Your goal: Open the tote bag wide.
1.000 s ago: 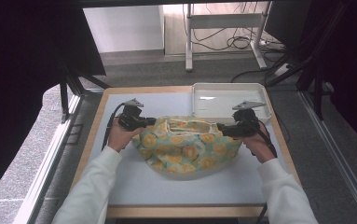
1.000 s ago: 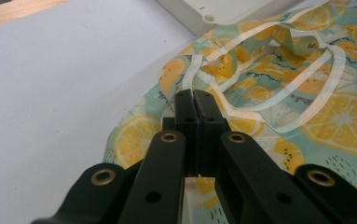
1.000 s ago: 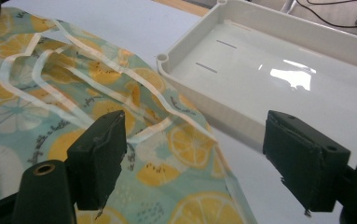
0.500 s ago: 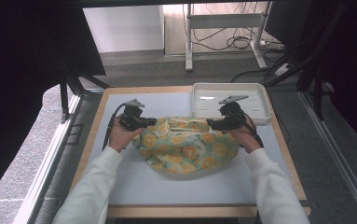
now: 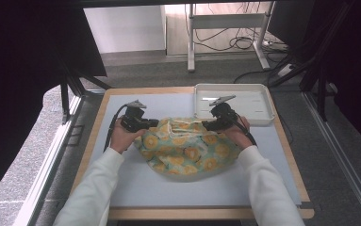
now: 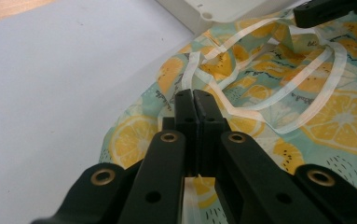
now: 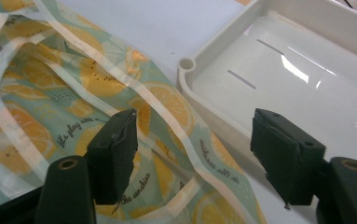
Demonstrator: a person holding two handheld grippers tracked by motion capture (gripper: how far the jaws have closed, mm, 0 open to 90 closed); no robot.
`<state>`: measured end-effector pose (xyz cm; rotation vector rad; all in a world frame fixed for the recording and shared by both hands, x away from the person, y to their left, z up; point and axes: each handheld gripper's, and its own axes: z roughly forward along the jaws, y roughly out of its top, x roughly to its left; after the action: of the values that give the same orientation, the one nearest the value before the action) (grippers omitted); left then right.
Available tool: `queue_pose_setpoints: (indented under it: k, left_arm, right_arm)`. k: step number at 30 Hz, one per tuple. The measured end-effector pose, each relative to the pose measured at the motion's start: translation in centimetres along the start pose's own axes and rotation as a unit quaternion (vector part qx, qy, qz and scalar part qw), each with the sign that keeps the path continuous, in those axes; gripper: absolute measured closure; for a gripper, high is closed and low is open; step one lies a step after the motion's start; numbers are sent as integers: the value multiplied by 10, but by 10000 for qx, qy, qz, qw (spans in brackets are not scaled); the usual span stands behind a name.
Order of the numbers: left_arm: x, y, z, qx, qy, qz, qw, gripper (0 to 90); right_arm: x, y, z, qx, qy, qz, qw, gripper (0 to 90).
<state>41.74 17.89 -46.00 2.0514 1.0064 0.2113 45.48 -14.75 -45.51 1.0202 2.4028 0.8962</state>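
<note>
A lemon-print cloth with white straps lies bunched on the pale table mat. My left gripper sits at the cloth's left edge. In the left gripper view it is shut, with a strip of the cloth pinched between the jaws. My right gripper is at the cloth's upper right edge, next to the white tray. Its jaws stand open and have just been closing; the cloth's edge and the tray rim lie below the gap, nothing pressed.
The tray is shallow and sits at the table's back right, touching the cloth. A wooden border frames the mat. Bare mat lies left of and in front of the cloth. A floor with cables and a table stand lies beyond.
My right hand has moved left and slightly down, from over the tray's front edge to the cloth's upper right edge. The left hand has stayed put.
</note>
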Motion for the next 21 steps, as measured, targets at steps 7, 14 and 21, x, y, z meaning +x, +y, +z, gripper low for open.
queue_pose_setpoints:
  k: [7, 14, 21]
  left_arm:
    - [0, 0, 1, -3, -11, -1, 10000, 900]
    - [0, 0, 2, 0, -34, -7, 10000, 900]
    - [0, 0, 2, -2, -27, -13, 10000, 900]
  right_arm:
    - [2, 1, 13, 183, -12, -114, 9998, 383]
    - [2, -3, 26, 436, -193, -259, 9985, 544]
    - [-5, -5, 25, 335, -110, -9, 9994, 770]
